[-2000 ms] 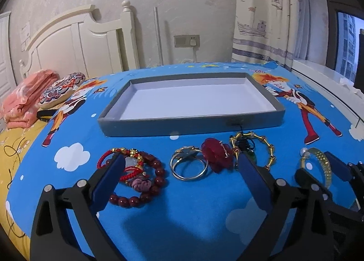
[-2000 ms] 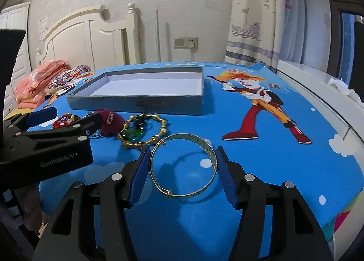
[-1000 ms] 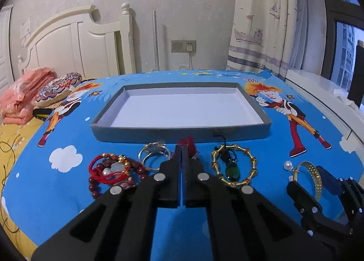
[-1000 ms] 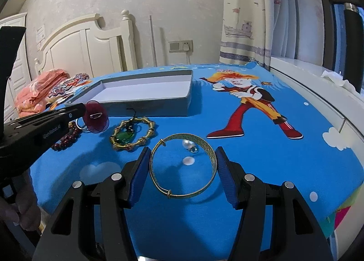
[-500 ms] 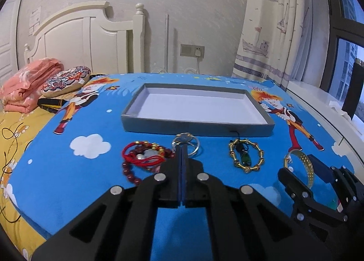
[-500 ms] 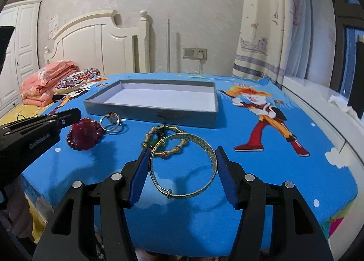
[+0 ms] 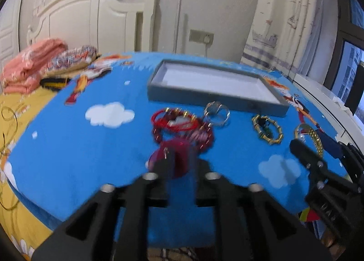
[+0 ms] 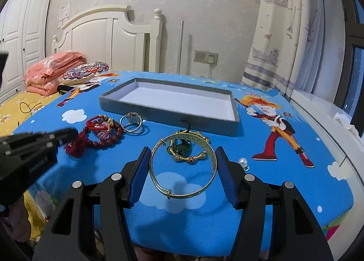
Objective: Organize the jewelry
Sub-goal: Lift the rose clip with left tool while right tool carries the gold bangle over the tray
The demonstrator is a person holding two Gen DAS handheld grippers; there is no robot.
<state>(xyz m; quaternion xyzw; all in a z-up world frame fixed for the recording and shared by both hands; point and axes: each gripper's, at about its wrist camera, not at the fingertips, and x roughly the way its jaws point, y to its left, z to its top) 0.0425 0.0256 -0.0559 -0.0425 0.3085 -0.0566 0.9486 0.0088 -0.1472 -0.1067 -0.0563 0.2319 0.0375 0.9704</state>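
My right gripper (image 8: 183, 171) is shut on a gold bangle (image 8: 157, 181) and holds it above the blue cloth. My left gripper (image 7: 179, 161) holds a dark red flower piece (image 7: 175, 156) between its jaws; the view is blurred. It also shows in the right wrist view (image 8: 68, 137) with the flower piece (image 8: 75, 145) at its tip. On the cloth lie red bead bracelets (image 8: 103, 132), silver rings (image 8: 132, 122), a gold bamboo-style bracelet (image 8: 190, 149) and a pearl (image 8: 243, 162). The grey tray (image 8: 168, 114) stands behind them, empty.
The table has a blue cartoon cloth (image 8: 273, 124). A bed with folded pink bedding (image 8: 52, 67) and a patterned cushion (image 8: 85, 71) lies at the left. A curtain (image 8: 284, 33) and window sill (image 8: 329, 124) are at the right.
Both grippers have lifted and pulled back from the tray. The left gripper has swung left with the red flower piece. The right still holds the bangle; the pearl is left on the cloth.
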